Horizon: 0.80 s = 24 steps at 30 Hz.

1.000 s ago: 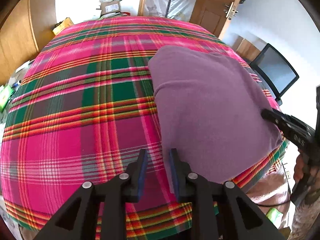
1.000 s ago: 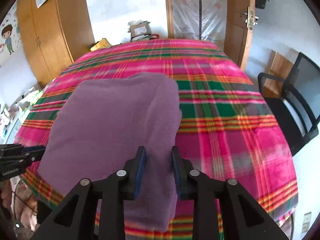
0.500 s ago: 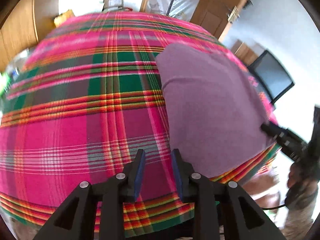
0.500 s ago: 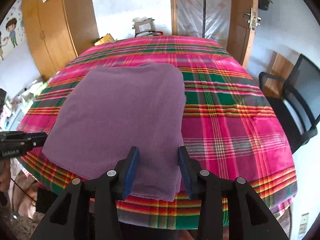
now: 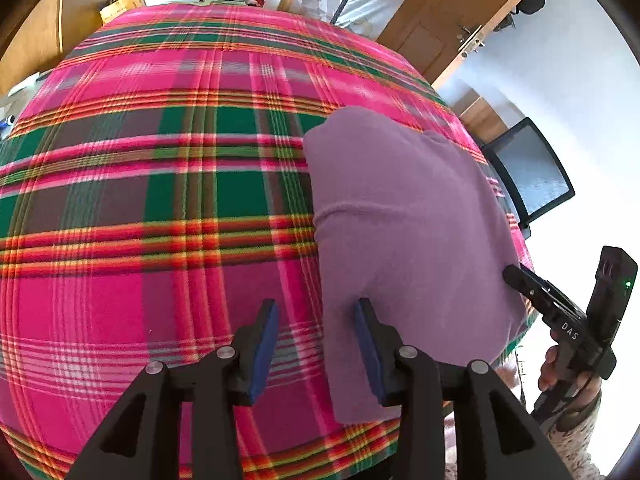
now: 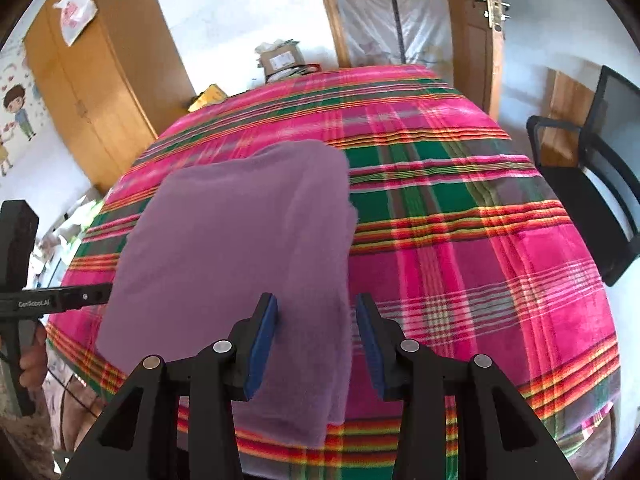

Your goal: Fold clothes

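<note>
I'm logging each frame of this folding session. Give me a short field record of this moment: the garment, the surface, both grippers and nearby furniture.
garment: purple knit garment, folded into a flat rectangle, near edge overhanging the front
surface: pink, green and orange plaid blanket, spread under the garment
left gripper: open, empty, over the garment's left edge
right gripper: open, empty, over the garment's right edge
furniture: black mesh office chair right of the surface; wooden wardrobe behind left

Purple cloth [image 5: 404,240] folded on plaid blanket [image 5: 160,200].
Left gripper [image 5: 316,312], jaws apart, straddles its near-left edge.
</note>
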Each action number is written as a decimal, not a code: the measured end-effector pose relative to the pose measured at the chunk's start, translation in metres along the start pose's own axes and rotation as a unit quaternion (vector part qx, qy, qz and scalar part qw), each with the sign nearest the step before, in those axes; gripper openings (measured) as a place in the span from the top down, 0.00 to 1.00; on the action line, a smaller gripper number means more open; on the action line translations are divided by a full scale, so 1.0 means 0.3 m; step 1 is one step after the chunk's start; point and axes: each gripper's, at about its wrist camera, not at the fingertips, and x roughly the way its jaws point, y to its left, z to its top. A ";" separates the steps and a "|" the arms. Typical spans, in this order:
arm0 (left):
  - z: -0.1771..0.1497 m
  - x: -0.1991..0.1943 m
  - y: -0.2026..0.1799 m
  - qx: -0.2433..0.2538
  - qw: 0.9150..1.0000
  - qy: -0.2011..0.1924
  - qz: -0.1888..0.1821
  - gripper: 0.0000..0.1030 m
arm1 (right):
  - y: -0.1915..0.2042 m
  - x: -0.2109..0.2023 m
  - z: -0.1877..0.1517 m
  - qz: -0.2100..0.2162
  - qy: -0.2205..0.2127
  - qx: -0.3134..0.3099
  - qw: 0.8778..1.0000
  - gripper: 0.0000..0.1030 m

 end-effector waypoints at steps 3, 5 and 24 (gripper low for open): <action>0.019 0.019 -0.006 0.000 1.000 0.006 -0.004 0.62 | -0.009 0.007 0.010 0.010 -0.003 0.002 1.000 0.59; 0.028 0.021 0.006 -0.007 1.000 0.007 -0.017 0.62 | -0.015 0.011 0.017 0.017 -0.005 0.003 1.000 0.59; 0.105 0.076 0.041 -0.040 0.988 0.014 -0.148 0.49 | -0.077 0.076 0.040 0.074 0.015 0.041 0.996 0.45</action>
